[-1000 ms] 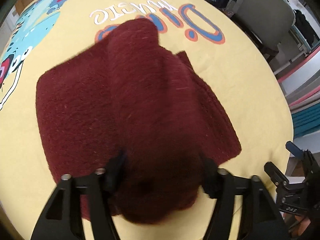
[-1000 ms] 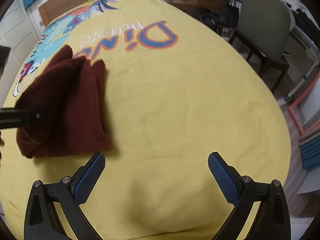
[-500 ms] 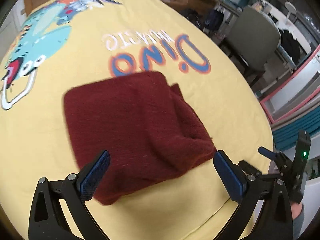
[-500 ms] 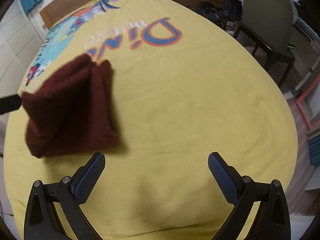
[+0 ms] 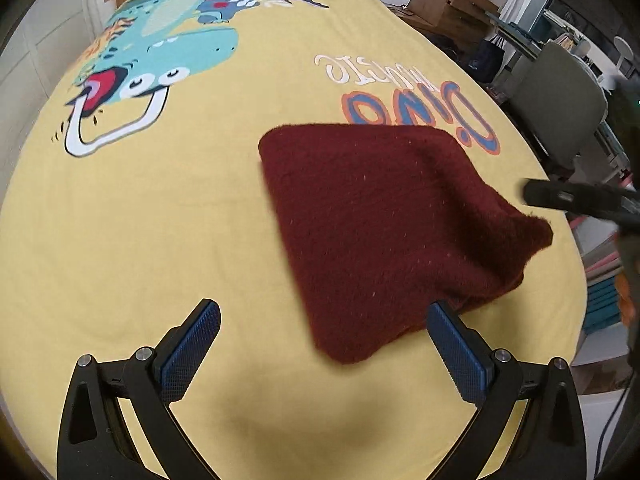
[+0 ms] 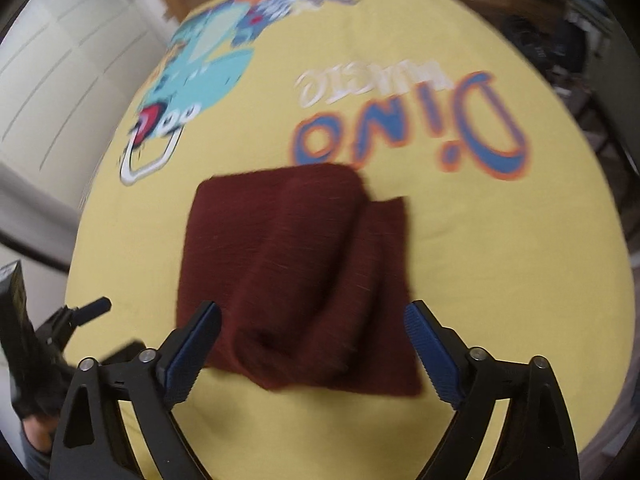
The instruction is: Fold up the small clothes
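**Fold released; both grippers empty over the garment.**

One second earlier your left gripper [image 5: 324, 348] was clamped on the maroon knit garment [image 5: 384, 220]; by this moment you had let go and backed it off, jaws spread wide and holding nothing. The garment lay folded on the yellow bedspread [image 5: 160, 220], its far edge touching the "Dino" lettering [image 5: 420, 108]. Your right gripper [image 6: 312, 348], previously well to the garment's side, had swung round above its near edge, jaws also wide and empty. Judged from the layered, compact shape, that fold was complete; a further fold or tidy-up probably remained.
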Available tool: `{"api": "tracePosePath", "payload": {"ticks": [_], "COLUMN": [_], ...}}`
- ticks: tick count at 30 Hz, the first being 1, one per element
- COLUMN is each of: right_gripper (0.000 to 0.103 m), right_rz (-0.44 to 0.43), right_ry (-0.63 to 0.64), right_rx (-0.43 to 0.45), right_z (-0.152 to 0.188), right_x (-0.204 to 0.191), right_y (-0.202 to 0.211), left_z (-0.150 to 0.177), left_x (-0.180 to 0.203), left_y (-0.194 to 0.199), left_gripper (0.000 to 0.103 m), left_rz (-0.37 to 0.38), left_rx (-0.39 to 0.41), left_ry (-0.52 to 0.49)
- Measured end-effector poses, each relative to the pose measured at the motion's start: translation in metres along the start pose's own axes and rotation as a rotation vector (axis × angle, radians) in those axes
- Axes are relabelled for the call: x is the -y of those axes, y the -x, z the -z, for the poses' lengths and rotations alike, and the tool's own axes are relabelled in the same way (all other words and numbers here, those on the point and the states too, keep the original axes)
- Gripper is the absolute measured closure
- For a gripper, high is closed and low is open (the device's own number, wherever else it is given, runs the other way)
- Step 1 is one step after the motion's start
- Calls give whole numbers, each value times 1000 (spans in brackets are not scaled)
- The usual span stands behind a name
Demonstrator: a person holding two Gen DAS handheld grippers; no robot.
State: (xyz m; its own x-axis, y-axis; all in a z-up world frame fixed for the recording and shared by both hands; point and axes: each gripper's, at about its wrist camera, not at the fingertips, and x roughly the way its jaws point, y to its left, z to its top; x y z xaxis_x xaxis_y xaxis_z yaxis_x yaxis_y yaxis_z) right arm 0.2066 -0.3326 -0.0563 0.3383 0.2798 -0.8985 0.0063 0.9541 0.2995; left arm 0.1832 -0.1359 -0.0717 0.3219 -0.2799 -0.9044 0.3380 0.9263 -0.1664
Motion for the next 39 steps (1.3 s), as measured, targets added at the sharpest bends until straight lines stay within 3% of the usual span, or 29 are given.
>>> {"api": "tracePosePath", "payload": {"ticks": [5,8,10,16,21,24,27,32,35,36,39], "right_gripper": [32,45,72,83,83,83,80,60,39,25,23], "right_rz": [-3,59,68,4,-27,13,-12,48,99,133,173], "right_ry": [4,-11,-36,-89,-143,-163,-229,-195,-175,-163,-122], "right_rx": [-152,-201,-195,-80,-1,-10,5,-11,3,3,15], "right_z": [-9,-2,4,23,51,70,82,85,84,83,79], "right_x": [-17,-14,-7,17,38,50,67,61,55,52,48], "right_y": [-51,-70,-73,-40,-15,-22,-37,-49,-41,-39,-30], "left_z": [8,11,13,14,15,18,19,19,19,18,16], "left_x": [-8,-12,-13,-16,-15,-7,-3,-2,-5,-5,-5], "left_y": [3,0,-3,-8,-11,-12,-15,-14,-15,-16,-17], "left_gripper": [1,1,1,1,1,1,1,1,1,1,1], "left_rz": [0,4,12,-2,13,15,25,2,-9,-9,-5], "left_rx": [3,1,-9,-19,-29,-37,-45,-42,-41,-41,-43], "left_ry": [-17,-20,-16,-15,-9,-34,-29,-39,-27,-22,-15]}}
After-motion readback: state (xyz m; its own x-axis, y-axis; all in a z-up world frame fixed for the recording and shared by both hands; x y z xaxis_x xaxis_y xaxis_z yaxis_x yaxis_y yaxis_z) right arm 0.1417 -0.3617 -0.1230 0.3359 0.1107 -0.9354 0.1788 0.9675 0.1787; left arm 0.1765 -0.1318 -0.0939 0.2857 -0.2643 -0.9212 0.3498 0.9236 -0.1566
